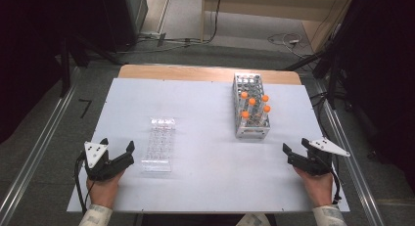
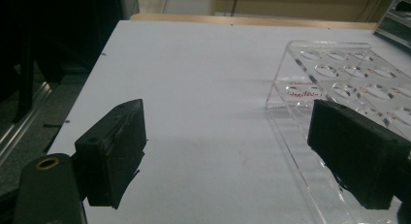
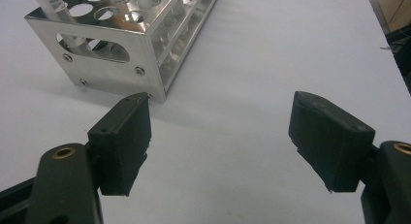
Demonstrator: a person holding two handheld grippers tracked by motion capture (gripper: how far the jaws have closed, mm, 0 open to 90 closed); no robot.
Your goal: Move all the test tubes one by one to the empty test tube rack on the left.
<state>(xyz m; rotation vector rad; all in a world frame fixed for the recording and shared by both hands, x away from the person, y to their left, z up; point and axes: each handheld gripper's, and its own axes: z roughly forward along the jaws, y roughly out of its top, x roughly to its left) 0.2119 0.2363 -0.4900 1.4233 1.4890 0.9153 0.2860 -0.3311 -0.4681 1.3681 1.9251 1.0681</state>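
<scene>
The left black two-jaw tool (image 1: 117, 146) rests at the near left of the white table (image 1: 205, 187), gripped from below by the person's left hand (image 1: 103, 189), its jaws spread wide with nothing between them; a grey three-cornered plate sits on top of it and a dark cable loops off its left side. In the left gripper view the same tool (image 2: 228, 151) looks along the bare table surface, and its right-hand jaw stands just in front of the near edge of the clear acrylic rack with rows of round holes (image 2: 339, 83). From the high view that clear acrylic rack (image 1: 159, 144) lies flat just to the right of the left tool, near it but not touching, with its long side running from near to far. The right black two-jaw tool (image 1: 296, 148) sits at the near right of the table, held by the person's right hand (image 1: 318, 184), its jaws also wide apart and holding nothing. In the right gripper view this tool (image 3: 220, 136) points towards the near corner of the shiny metal tube rack (image 3: 121, 44), which stands a little beyond its left-hand jaw. On the table that metal tube rack (image 1: 250, 130) stands upright at the far right, well apart from the clear rack, and carries several clear tubes with orange caps (image 1: 252, 101) in its nearer holes.
</scene>
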